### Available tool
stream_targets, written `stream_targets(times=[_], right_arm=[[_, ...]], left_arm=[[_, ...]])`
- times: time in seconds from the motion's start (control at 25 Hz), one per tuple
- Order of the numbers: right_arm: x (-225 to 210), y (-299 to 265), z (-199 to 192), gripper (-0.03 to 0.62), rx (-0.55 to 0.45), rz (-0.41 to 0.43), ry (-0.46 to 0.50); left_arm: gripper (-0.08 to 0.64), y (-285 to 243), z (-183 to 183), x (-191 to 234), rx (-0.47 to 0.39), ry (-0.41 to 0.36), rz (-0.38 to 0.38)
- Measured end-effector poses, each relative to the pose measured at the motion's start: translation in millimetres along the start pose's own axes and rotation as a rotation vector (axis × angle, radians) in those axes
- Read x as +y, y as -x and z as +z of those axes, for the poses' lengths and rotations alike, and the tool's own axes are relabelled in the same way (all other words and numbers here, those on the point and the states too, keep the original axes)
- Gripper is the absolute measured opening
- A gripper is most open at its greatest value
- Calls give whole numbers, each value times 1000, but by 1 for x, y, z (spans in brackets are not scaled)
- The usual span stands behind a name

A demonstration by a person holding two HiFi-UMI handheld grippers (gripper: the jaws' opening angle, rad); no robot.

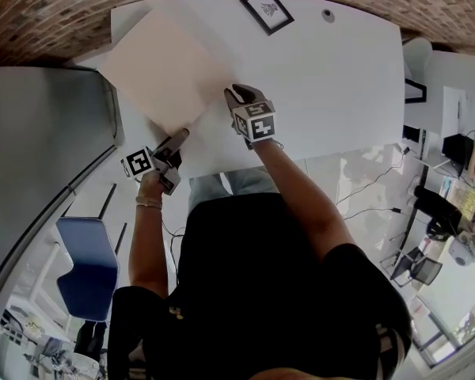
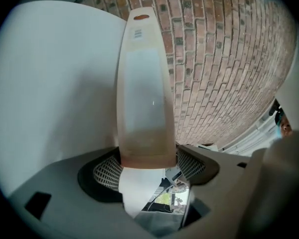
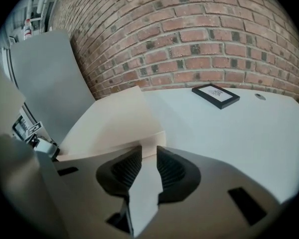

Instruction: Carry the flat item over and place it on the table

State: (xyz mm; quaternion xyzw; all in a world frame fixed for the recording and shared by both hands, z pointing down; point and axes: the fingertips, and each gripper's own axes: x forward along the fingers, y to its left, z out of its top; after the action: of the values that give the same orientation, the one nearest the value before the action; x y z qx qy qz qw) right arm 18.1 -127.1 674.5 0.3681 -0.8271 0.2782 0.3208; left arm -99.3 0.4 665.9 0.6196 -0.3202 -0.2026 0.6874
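The flat item (image 1: 162, 70) is a large beige board with a thick edge. It lies tilted over the back left corner of the white table (image 1: 340, 85). My left gripper (image 1: 178, 138) is shut on its near corner. In the left gripper view the item's narrow edge face (image 2: 144, 93), with a hole at its far end, runs straight out from between the pads of the left gripper (image 2: 147, 164). My right gripper (image 1: 236, 95) stands at the item's right corner. The right gripper (image 3: 148, 151) shows a narrow gap with only table behind it, just short of the item's edge (image 3: 114, 123).
A black picture frame (image 1: 267, 10) (image 3: 216, 96) and a small round object (image 1: 328, 14) lie at the table's back. A brick wall (image 3: 189, 34) runs behind. A grey panel (image 1: 39, 141) stands left of the table, and a blue chair (image 1: 87, 264) sits below it.
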Motion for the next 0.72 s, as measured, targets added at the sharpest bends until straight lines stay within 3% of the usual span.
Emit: stream_targets(times=[0.28,0.4,0.6,0.72], right_arm=[[33,12,-4,153,-35,108,-130],[38,12,-4,133,-37,131,-198],[40,15,-2,157,-61,178,-358],[48,15,4,166,-75,205,-382]], left_arm=[[330,0,2,1,-4,-17,12],[330,0,2,0,-6,-12,7],[330,-5,-1,-5,7,14,-19],[330,-5,-2,-5,18,12,-15]])
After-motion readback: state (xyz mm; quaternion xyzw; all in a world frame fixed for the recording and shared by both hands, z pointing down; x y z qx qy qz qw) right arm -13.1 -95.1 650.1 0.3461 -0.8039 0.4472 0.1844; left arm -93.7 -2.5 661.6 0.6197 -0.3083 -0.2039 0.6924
